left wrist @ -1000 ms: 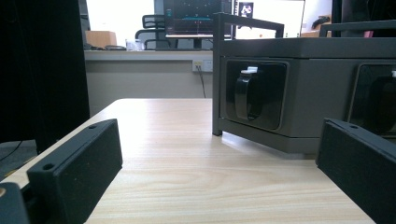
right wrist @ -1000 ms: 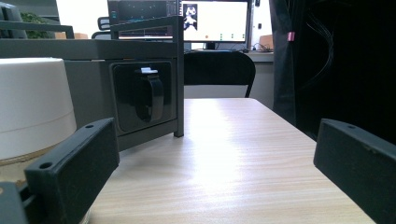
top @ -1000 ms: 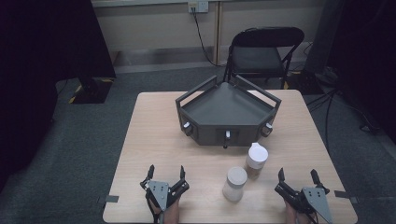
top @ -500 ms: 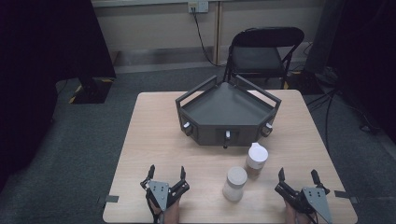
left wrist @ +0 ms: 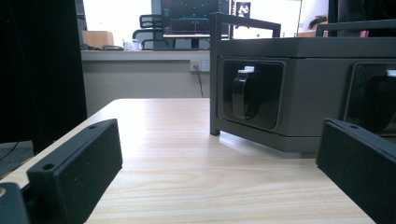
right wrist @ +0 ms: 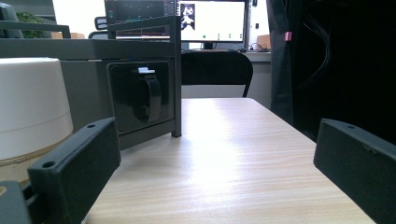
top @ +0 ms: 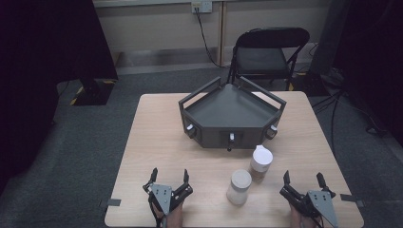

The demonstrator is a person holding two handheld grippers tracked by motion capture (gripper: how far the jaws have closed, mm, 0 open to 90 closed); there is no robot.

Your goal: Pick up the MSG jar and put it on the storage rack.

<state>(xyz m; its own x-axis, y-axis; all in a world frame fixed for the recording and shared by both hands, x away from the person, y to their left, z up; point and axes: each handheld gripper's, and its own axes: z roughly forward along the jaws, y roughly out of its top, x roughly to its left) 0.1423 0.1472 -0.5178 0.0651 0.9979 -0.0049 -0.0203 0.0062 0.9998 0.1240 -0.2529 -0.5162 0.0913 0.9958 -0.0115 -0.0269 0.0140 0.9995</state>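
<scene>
Jars waiting, both grippers open at desk edge

High view: left hand-held gripper [top: 168, 179] and right hand-held gripper [top: 304, 182] rest at the near edge of the desk [top: 152, 142], jaws wide, holding nothing. Two white-lidded jars stand between them: near jar [top: 238, 187], far jar [top: 261, 163] just beside the grey tray [top: 231, 111]. Best move, I'd judge: right gripper squares up on the far jar, closes below the lid.

Left gripper view: jaws spread, tray wall [left wrist: 299, 88] ahead.

Right gripper view: jaws spread; jar's white lid [right wrist: 30, 105] near the left jaw, brownish contents beneath.
</scene>
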